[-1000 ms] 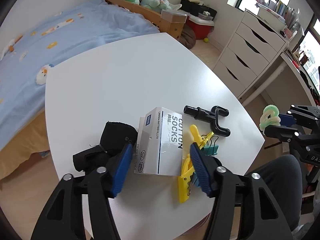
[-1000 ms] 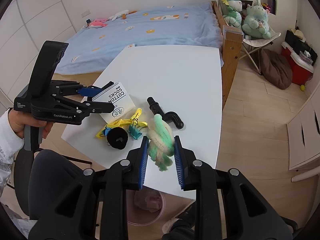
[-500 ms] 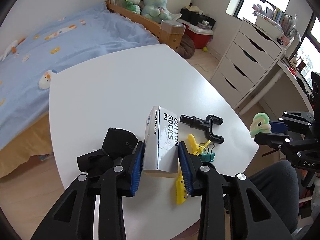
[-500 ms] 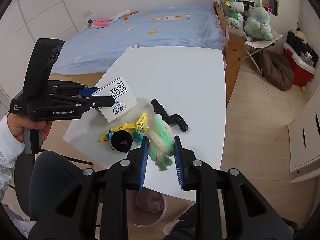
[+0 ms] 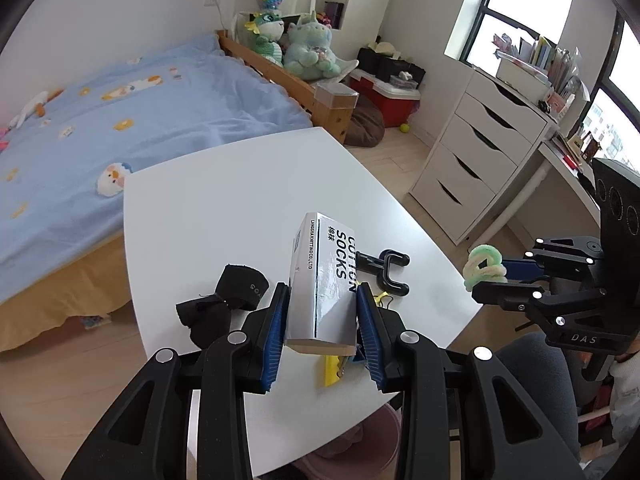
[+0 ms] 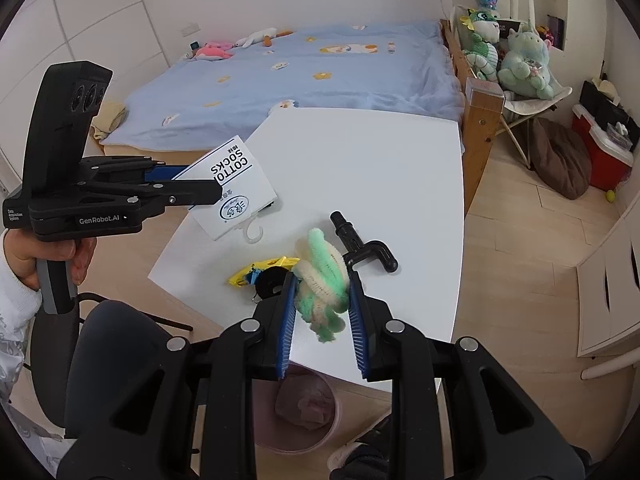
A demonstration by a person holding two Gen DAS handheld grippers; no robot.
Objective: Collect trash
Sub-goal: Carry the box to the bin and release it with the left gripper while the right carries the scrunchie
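Two grippers each hold something. The left gripper (image 5: 322, 322) has its blue pads pressed against the long sides of the white sock box (image 5: 326, 280), which is tipped up on end and lifted clear of the white table (image 5: 240, 208); in the right wrist view the box (image 6: 230, 188) hangs in the air at about ten o'clock from the right gripper. The person's left hand (image 6: 44, 252) grips the handle from below, with the fingers reaching level over the table's near corner. The right gripper (image 6: 322, 308) is narrowed onto the green and cream fuzzy loop (image 6: 320, 276), held above the table edge, with the pink bin (image 6: 304, 412) on the floor at six o'clock beneath it. A second ago the box lay flat on the table between wide-spread left fingers; now it is clamped and raised. The fuzzy loop has stayed in the right grip throughout. On the table near the box sit a black sock (image 5: 224, 300), yellow clips (image 6: 260, 270) and a black Y-shaped part (image 6: 362, 246).
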